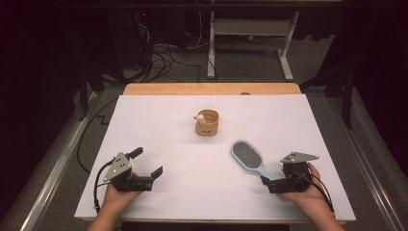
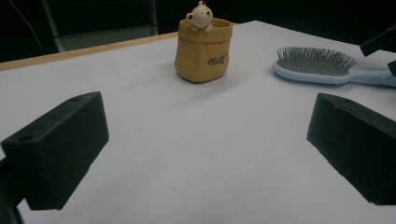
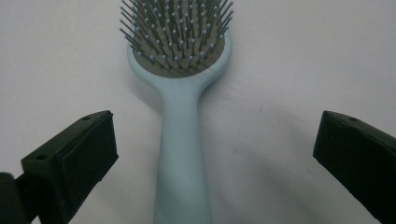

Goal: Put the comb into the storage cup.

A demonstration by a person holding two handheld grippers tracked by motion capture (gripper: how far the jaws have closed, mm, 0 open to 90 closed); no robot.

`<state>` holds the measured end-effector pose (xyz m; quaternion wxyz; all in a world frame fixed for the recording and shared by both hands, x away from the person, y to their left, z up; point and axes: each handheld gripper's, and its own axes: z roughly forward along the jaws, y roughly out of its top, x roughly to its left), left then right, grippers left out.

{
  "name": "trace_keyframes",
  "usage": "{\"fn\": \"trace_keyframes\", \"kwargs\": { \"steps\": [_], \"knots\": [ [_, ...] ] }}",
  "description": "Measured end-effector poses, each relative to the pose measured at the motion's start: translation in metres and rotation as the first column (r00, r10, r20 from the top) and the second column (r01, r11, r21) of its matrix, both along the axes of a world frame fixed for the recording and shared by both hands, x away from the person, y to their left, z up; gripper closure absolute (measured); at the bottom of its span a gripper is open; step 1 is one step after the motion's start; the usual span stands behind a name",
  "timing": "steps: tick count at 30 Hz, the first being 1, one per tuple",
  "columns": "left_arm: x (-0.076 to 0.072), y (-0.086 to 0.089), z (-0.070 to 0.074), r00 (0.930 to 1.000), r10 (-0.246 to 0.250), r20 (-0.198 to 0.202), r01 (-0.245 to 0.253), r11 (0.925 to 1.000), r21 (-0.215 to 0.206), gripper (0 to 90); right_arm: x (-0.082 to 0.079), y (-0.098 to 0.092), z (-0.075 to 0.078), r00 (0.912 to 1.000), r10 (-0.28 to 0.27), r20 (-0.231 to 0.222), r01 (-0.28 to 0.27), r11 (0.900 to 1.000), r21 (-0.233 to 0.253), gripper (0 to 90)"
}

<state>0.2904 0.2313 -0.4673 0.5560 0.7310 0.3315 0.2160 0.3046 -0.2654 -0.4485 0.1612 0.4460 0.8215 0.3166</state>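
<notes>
Your right gripper [image 3: 212, 158] has its jaws wide apart, one on each side of the brush [image 3: 180, 140] handle, not touching it. The handle's end is cut off at the bottom of the right gripper view. One brush lies bristles up on the table [image 1: 159, 130], near its right front. Your left gripper [image 1: 146, 163] is also spread, holding nothing. One pot [image 1: 207, 123] stands mid-table.
</notes>
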Motion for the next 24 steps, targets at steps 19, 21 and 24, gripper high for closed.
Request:
{"fn": "trace_keyframes", "kwargs": {
  "steps": [19, 21, 24],
  "knots": [
    [-0.001, 0.0, 0.001, 0.9998, -0.003, 0.019, 0.003, 0.9999, -0.013, 0.0, 0.012, 0.012, 0.004, 0.9864, 0.071, -0.148, -0.087, 0.991, -0.107, 0.4],
    [-0.001, 0.0, 0.001, 0.9999, 0.001, 0.016, -0.001, 0.9999, -0.017, 0.0, 0.013, 0.014, 0.004, 0.9848, 0.077, -0.156, -0.094, 0.99, -0.108, 0.3],
    [-0.001, 0.0, 0.001, 0.9998, 0.0, 0.022, 0.001, 0.9998, -0.021, 0.0, 0.016, 0.015, 0.005, 0.9828, 0.079, -0.167, -0.099, 0.989, -0.114, 0.4]
  ]
}}
